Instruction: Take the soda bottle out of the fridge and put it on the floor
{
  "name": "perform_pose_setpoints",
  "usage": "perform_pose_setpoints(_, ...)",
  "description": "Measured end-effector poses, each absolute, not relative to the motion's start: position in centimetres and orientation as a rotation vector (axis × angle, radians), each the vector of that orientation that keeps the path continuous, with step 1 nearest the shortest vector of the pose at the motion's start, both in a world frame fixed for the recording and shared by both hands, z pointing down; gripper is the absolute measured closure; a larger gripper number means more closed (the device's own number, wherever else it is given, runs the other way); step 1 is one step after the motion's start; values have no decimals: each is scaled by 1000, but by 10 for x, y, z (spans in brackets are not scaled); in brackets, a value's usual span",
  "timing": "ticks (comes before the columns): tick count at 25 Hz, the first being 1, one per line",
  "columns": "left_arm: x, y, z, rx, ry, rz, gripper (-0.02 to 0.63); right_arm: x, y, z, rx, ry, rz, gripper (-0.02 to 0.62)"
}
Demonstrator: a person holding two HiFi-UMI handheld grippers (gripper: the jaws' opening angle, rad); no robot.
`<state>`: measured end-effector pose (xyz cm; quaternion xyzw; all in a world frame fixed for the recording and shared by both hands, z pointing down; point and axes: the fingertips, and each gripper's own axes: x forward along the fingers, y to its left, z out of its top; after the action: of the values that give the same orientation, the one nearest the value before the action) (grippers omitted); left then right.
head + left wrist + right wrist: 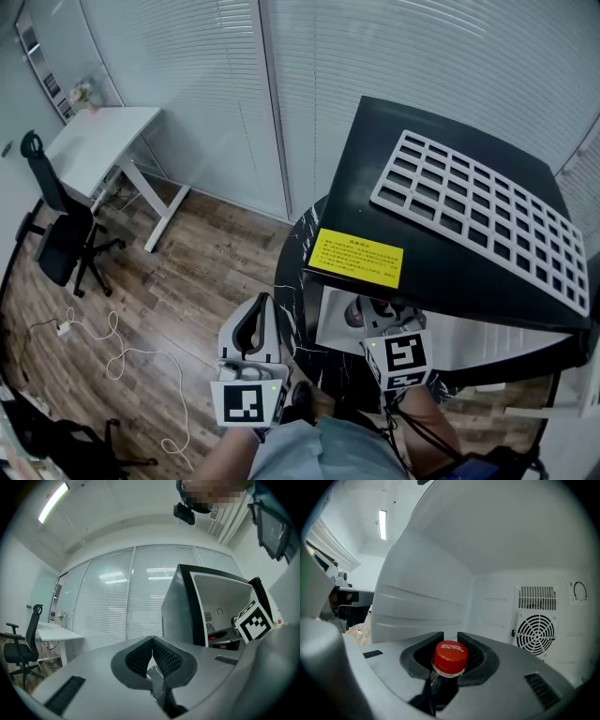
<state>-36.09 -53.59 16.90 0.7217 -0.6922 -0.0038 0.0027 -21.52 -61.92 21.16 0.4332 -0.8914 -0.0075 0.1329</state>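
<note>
Soda bottle (450, 657) neck gripped by right tongs (450, 639) inside fridge (497, 550); left tongs (152, 641) closed, empty.

Room bright and evenly lit. A ceiling strip light (55, 501) glows at upper left in the left gripper view and reflects faintly off the blinds (112, 578). Fridge (497, 541) interior is white, softly lit. Soda bottle (450, 657) cap is sharp. The bodies of the right gripper (450, 635) and left gripper (152, 640) are soft near the lens. Both gripper views show heavy fisheye and black corners. In the head view straight lines bow at the edges, and the floor (187, 300) is darker beneath the desk (98, 141).
</note>
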Motion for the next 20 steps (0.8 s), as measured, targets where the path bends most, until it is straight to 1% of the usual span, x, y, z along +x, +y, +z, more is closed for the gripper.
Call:
perform_pose_setpoints(12, -356, -527, 168, 2334, -2098, -50, 589, -213, -598, 195, 1317, -2572, -51, 497)
perform_pose_setpoints(20, -347, -524, 170, 2460, -1979, -18, 589, -200, -576, 191, 1444, -2510, -34, 499)
